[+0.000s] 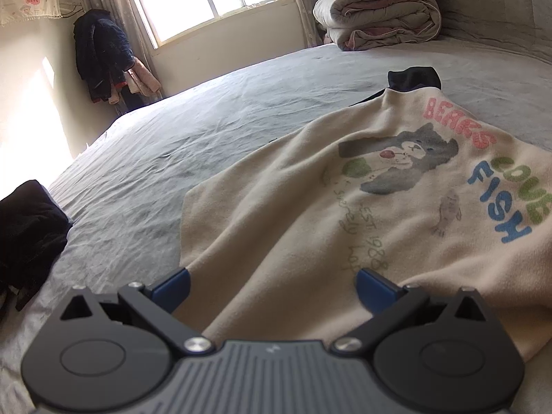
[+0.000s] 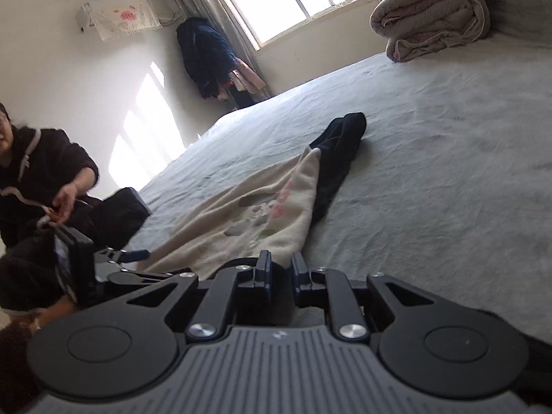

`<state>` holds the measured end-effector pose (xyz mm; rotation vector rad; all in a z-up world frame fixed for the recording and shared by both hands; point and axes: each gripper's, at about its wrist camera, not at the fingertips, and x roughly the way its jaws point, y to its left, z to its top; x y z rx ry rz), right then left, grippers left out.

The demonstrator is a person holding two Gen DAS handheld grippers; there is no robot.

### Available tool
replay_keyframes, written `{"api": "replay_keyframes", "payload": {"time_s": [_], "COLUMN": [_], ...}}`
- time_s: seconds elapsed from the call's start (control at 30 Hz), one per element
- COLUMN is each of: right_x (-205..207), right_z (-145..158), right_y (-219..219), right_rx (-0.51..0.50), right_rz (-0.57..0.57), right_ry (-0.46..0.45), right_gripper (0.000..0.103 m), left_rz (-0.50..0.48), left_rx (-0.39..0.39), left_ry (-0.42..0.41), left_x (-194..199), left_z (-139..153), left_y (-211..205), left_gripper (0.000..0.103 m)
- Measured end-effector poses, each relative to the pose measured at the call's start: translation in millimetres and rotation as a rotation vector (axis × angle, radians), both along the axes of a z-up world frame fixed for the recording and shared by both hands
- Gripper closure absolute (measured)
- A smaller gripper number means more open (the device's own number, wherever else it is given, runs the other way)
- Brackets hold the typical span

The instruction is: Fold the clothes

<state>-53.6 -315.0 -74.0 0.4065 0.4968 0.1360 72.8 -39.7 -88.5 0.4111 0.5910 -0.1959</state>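
A cream sweatshirt [image 1: 310, 214] with a bear print and the words BEARS and FISH lies spread on the grey bed sheet [image 1: 165, 145]. Its navy sleeve [image 1: 414, 77] shows at the far end. My left gripper [image 1: 274, 288] hovers open over the near hem, blue pads [image 1: 172, 288] wide apart, cloth lying under them. In the right wrist view my right gripper [image 2: 281, 270] is shut on a fold at the sweatshirt's [image 2: 241, 220] near edge, which rises toward it. The navy sleeve [image 2: 339, 151] trails away beyond. The left gripper [image 2: 132, 254] shows at the left, held by a hand.
Rolled quilts [image 1: 379, 13] are stacked at the bed's far right. A pile of black clothes [image 1: 29, 238] sits at the bed's left edge. Dark garments [image 1: 101, 55] hang in the corner by the window. A person in a dark top [image 2: 38, 186] is at the left.
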Motion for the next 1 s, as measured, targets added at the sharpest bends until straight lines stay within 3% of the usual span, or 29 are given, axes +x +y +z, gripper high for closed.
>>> {"api": "replay_keyframes", "payload": {"time_s": [0.13,0.27,0.33,0.47,0.6,0.73,0.87,0.93,1.0], "right_x": [26,62,70,83,85,84,87,97,110], "right_z": [-1,-20,-27,-35,-25,-15,-9,-13,-20], "right_y": [10,8,15,29,20,38,60,68,73], "right_rx": [-0.317,-0.387,-0.397,-0.4,-0.138,-0.189,-0.255,-0.251,-0.25], "right_rz": [-0.045,-0.004,0.041,0.11,0.149,0.193,0.277,0.318,0.345], "right_ry": [0.039,0.112,0.137,0.169,0.14,0.08,0.034,0.046,0.082], "right_gripper": [0.084,0.083,0.083,0.082,0.082,0.082,0.082,0.082,0.076], "left_rz": [-0.024,-0.067,-0.088,-0.098,-0.082,-0.049,-0.038,-0.064,-0.089], "left_rx": [-0.031,-0.134,-0.172,-0.177,-0.132,-0.132,-0.239,-0.323,-0.352], "left_ry": [-0.058,-0.097,-0.099,-0.11,-0.097,-0.105,-0.161,-0.172,-0.157], "left_x": [-6,-11,-10,-1,10,15,11,9,10], "left_z": [10,23,26,25,19,21,35,42,42], "left_y": [-4,-12,-20,-36,-50,-51,-43,-40,-43], "left_gripper": [0.001,0.001,0.001,0.001,0.001,0.001,0.001,0.001,0.001]}}
